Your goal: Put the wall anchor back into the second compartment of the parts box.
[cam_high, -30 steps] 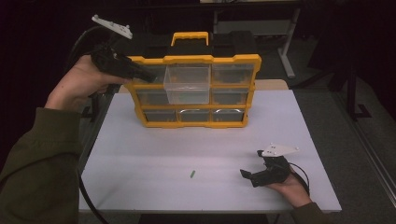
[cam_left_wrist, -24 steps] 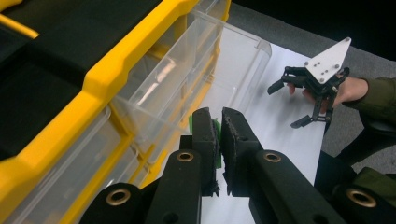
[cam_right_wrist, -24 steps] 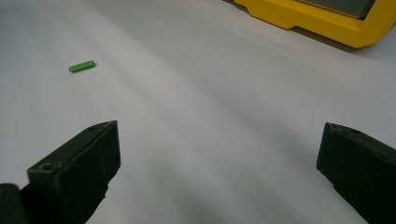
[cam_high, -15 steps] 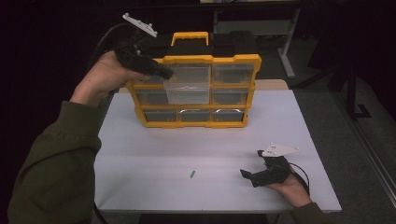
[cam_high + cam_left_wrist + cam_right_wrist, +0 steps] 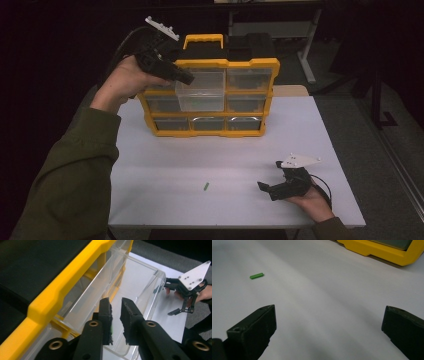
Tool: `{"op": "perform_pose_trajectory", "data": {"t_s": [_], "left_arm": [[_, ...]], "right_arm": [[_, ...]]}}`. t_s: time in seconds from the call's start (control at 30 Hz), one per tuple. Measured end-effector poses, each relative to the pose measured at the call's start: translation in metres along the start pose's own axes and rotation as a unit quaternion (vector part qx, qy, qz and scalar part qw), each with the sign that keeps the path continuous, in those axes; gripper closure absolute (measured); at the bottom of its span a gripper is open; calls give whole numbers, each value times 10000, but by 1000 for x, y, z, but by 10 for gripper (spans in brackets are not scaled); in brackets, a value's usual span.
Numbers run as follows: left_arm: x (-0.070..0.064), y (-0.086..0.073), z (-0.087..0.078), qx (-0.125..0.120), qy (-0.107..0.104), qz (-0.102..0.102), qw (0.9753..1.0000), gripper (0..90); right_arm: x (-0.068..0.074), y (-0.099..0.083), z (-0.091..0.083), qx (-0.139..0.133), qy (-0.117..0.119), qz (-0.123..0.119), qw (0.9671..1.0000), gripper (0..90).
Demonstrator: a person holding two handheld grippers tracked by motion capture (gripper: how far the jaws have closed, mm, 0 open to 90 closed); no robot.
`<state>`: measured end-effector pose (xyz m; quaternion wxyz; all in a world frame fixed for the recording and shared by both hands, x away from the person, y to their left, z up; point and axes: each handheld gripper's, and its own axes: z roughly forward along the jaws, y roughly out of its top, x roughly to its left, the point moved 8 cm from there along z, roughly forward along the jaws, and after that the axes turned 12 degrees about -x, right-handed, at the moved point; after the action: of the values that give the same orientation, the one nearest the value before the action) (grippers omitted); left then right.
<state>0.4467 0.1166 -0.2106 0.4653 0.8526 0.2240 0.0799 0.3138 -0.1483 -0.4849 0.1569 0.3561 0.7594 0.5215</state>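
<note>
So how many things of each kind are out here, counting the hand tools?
Grippers: 2, left gripper and right gripper
Organizer: 1
Green pieces: 2, loose piece and sliver between the left fingers
Total: 5

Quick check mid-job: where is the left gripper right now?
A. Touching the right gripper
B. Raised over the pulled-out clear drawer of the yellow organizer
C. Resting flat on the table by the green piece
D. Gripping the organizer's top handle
B: the left gripper points down into the pulled-out clear drawer of the yellow organizer, well above the table.
</note>
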Motion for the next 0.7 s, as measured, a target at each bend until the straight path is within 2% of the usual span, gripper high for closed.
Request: {"op": "perform_pose_trajectory", "data": {"t_s": [0.37, 0.53, 0.7], "left_arm": [[3, -2, -28, -283, 64, -72, 9996, 578], [3, -11, -40, -352, 40, -80, 9993, 472], [1, -23, -48, -349, 9, -100, 9993, 410]], "right_arm": [[0, 1, 0, -28, -2, -4, 10000, 0], [0, 0, 0, -8, -8, 3, 10000, 0], [0, 0, 1, 1, -13, 9, 10000, 0]]}}
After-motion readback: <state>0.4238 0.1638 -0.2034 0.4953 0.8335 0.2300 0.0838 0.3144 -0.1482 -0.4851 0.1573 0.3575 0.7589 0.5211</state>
